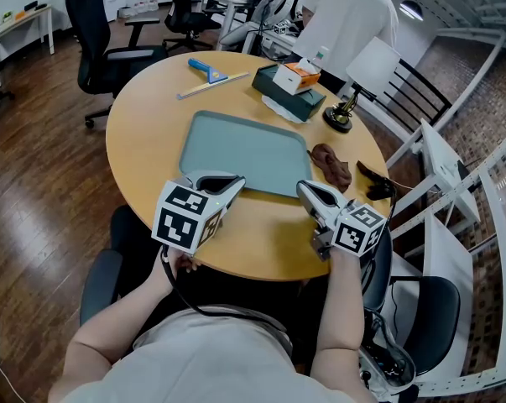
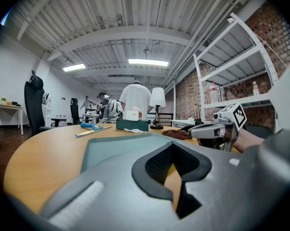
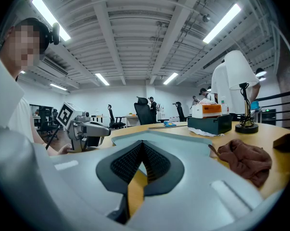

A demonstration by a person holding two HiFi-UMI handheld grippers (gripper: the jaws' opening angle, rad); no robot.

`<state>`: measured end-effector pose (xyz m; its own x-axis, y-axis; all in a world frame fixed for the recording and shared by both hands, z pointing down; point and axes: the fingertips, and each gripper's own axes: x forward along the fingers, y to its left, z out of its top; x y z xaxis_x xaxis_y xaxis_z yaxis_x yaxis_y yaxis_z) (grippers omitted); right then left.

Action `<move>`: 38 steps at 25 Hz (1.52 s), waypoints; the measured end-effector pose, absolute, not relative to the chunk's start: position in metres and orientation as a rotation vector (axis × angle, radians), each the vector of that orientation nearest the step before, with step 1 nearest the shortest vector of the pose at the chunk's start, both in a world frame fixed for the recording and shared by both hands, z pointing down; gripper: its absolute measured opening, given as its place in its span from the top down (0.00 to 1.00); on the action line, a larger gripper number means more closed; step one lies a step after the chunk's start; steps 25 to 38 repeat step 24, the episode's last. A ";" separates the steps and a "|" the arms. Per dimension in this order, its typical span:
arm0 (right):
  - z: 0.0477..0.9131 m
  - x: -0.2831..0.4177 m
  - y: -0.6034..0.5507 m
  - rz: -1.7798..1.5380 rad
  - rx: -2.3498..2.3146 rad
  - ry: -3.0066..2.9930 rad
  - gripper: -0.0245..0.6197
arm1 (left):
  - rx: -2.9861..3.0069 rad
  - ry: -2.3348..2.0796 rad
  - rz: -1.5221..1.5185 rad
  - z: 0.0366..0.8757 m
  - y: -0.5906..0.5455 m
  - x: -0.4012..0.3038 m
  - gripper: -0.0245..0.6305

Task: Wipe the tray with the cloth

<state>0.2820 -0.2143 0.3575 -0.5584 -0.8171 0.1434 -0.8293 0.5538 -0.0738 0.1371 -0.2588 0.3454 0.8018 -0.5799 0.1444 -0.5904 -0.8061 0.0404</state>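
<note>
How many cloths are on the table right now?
1. The brown cloth lies crumpled on the table, just right of the tray. The white paper under the green box is no cloth. None seems hidden.

**3 cams, 1 table**

Head cam: high over the near edge, looks fwd and steeply down. It takes in the whole round table, the tray and both grippers.

Left gripper cam: low, just above the tabletop, v. close behind its own jaws. It faces across the tray twd the lamp.

Right gripper cam: same low height, faces across the tray twd the far left, with the cloth close at its right.

The gripper cams' sightlines cross, so each sees the other gripper. All 3 views share the tray, cloth, lamp and tissue box.
</note>
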 end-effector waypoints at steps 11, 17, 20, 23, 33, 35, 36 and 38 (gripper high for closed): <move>0.358 0.282 -0.214 0.202 1.427 -2.686 0.96 | 2.902 -0.944 0.192 0.346 -0.258 0.137 0.96; 0.358 0.282 -0.214 0.202 1.427 -2.686 0.96 | 2.902 -0.944 0.192 0.345 -0.258 0.137 0.96; 0.357 0.282 -0.214 0.201 1.426 -2.685 0.96 | 2.901 -0.945 0.191 0.346 -0.258 0.137 0.96; 0.357 0.283 -0.215 0.199 1.419 -2.684 0.96 | 2.897 -0.951 0.185 0.345 -0.259 0.137 0.96; 0.356 0.283 -0.216 0.198 1.417 -2.684 0.96 | 2.896 -0.953 0.183 0.345 -0.260 0.137 0.96; 0.356 0.283 -0.216 0.198 1.417 -2.684 0.96 | 2.896 -0.953 0.183 0.345 -0.260 0.137 0.96; 0.356 0.283 -0.216 0.198 1.417 -2.684 0.96 | 2.896 -0.953 0.183 0.345 -0.260 0.137 0.96; 0.356 0.283 -0.216 0.198 1.417 -2.684 0.96 | 2.896 -0.953 0.183 0.345 -0.260 0.137 0.96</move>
